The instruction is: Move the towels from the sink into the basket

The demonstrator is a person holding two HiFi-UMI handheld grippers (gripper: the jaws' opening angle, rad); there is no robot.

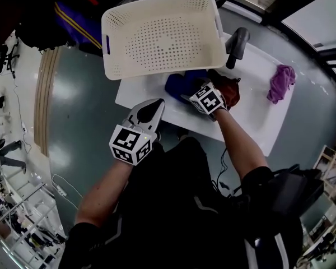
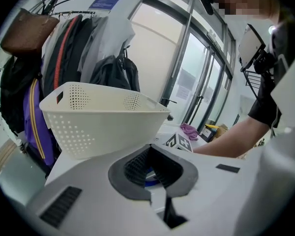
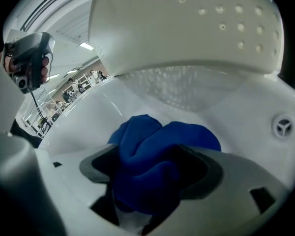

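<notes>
A blue towel point(image 1: 178, 86) point(image 3: 160, 149) lies bunched in the white sink point(image 1: 252, 114) point(image 3: 83, 114), by the foot of the cream perforated basket point(image 1: 157, 4) point(image 2: 98, 122) point(image 3: 187, 28). My right gripper point(image 1: 196, 91) point(image 3: 152, 176) reaches down over it, open wide, with the towel filling the space between the pads. A red-brown towel point(image 1: 231, 88) lies just right of that gripper. A purple towel point(image 1: 281, 83) point(image 2: 189, 130) sits at the sink's far right. My left gripper point(image 1: 155, 104) point(image 2: 152, 171) hovers at the sink's front edge, shut and holding nothing.
A dark faucet point(image 1: 237, 45) rises behind the red-brown towel. The drain point(image 3: 283, 127) shows at the right of the basin. Bags point(image 2: 64, 48) hang behind the basket. A wooden bench point(image 1: 45, 94) and the grey floor lie to the left.
</notes>
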